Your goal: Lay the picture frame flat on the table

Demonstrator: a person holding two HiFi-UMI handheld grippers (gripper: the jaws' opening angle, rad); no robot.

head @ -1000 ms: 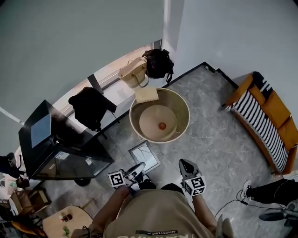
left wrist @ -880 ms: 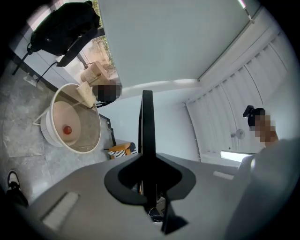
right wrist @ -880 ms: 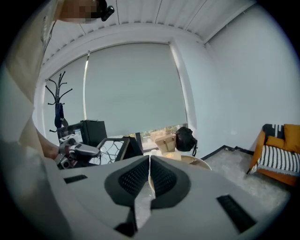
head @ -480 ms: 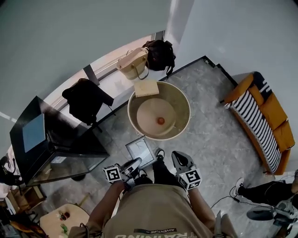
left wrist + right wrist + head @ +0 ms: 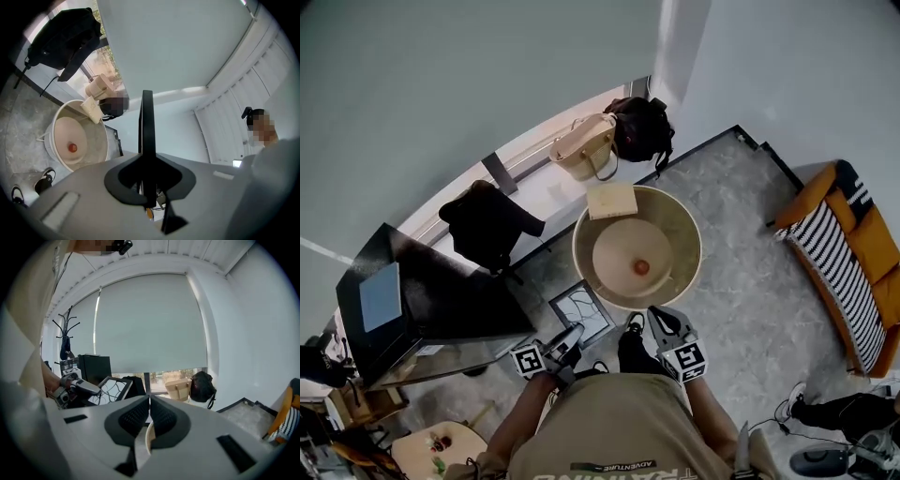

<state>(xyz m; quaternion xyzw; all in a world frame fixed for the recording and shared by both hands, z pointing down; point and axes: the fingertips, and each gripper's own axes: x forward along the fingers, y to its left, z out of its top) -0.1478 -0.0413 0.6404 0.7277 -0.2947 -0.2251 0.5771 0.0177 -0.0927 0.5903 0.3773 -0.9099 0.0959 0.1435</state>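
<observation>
The left gripper (image 5: 574,334) is pinching the black wavy-line picture frame (image 5: 584,310) by its edge, ready for the round tan surface (image 5: 686,230). The right gripper (image 5: 661,317) is pressing its jaws together, empty.

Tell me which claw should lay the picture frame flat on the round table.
Left. The left claw grips the picture frame by its edge, close beside the round table. The right claw is shut and holds nothing, so it would first have to take the frame.
</observation>
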